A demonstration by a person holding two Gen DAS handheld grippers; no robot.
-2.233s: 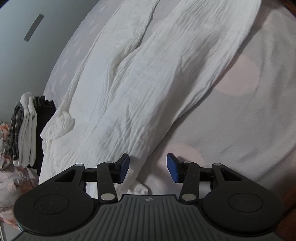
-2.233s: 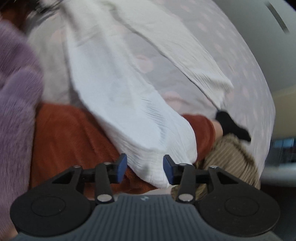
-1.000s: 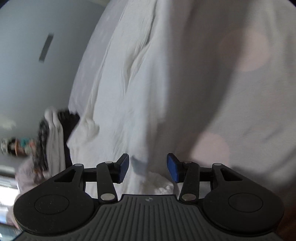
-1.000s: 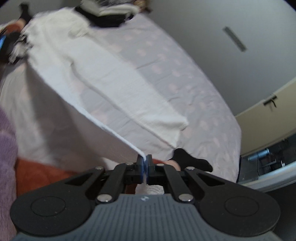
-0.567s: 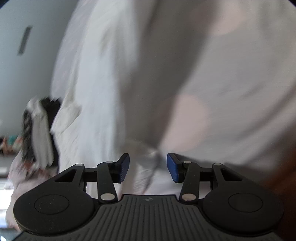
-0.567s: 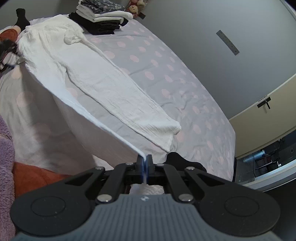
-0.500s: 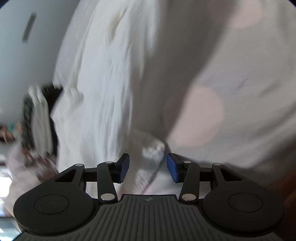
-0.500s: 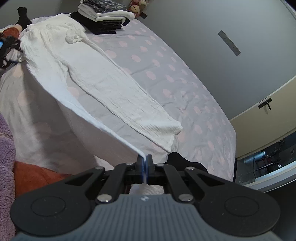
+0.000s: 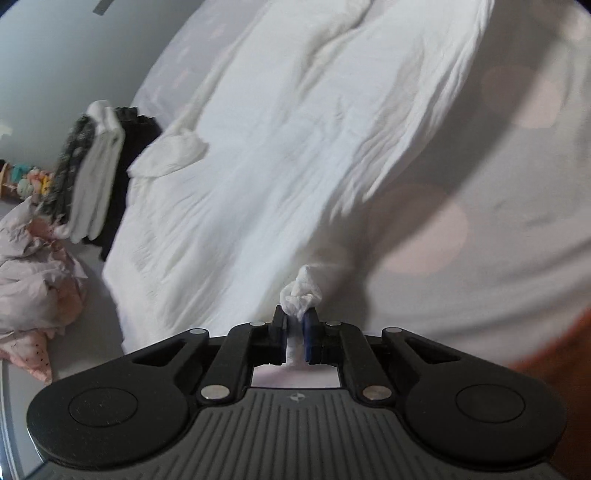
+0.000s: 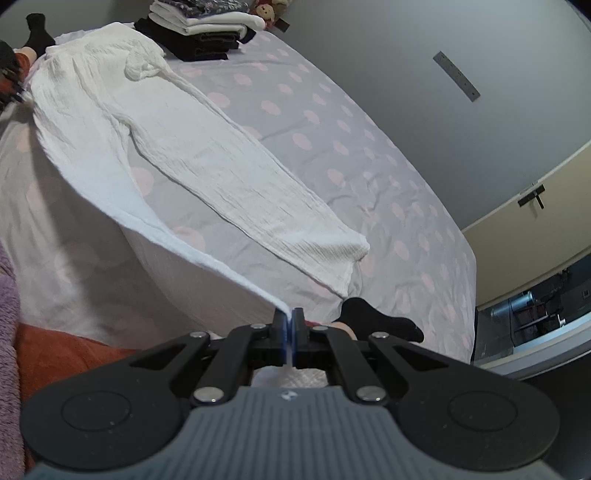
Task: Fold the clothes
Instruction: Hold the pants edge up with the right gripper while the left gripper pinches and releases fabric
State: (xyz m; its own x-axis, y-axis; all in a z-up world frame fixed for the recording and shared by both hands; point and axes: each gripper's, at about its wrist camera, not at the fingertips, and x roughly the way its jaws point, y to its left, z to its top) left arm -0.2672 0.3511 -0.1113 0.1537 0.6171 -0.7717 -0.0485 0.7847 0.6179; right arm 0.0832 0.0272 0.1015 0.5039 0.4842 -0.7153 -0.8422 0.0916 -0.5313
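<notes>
The left gripper (image 9: 294, 325) is closing its jaws on a bunched knot of white cloth, which pokes up in a small tuft just past the blue pads (image 9: 309, 336). The cloth belongs to a pair of white trousers (image 9: 280, 147) spread along the bed (image 9: 517, 221), whose cover is grey with pale pink dots. From this pinch the fabric rises off the bed and runs away up the picture.

The right gripper (image 10: 289, 325) is fully closed, its jaws nipping the thin edge of one trouser leg. That leg is lifted clear of the bed and stretches in a taut sheet from the jaws up to the left. The other leg (image 10: 258, 206) lies flat on the cover, its hem near a foot in a black sock (image 10: 373, 321).

At the far end of the trousers (image 10: 92, 96), just beside the waistband, stands a stack of folded clothes (image 10: 207, 29), white and black. From the left wrist that same stack (image 9: 99, 173) shows at the left edge, with a crumpled pink garment (image 9: 37, 288) lying nearer.
</notes>
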